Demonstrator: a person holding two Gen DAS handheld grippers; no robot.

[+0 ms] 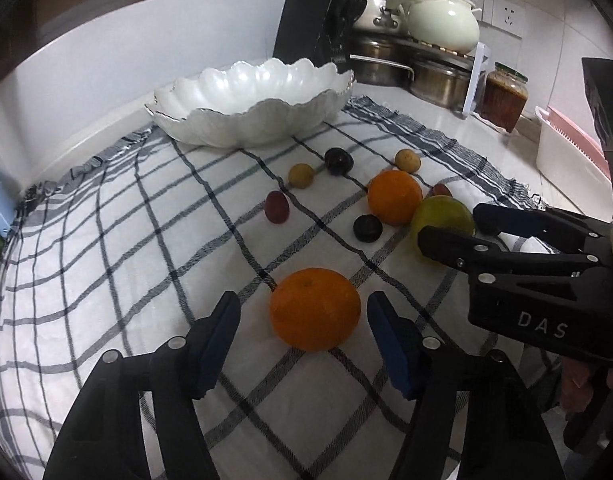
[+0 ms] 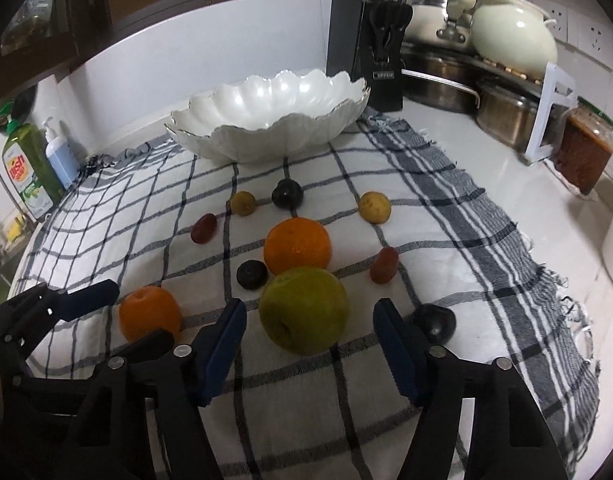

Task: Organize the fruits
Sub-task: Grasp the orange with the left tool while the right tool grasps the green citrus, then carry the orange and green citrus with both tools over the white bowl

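Fruits (image 2: 297,247) outside white bowl (image 2: 242,136)

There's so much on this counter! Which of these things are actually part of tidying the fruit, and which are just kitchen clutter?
Part of the job:
- near orange, between the left gripper fingers
- green apple, between the right gripper fingers
- second orange
- small plums and grapes, e.g. dark plum
- white scalloped bowl, empty

Just lying about:
- knife block
- steel pots
- sauce jar
- dish soap
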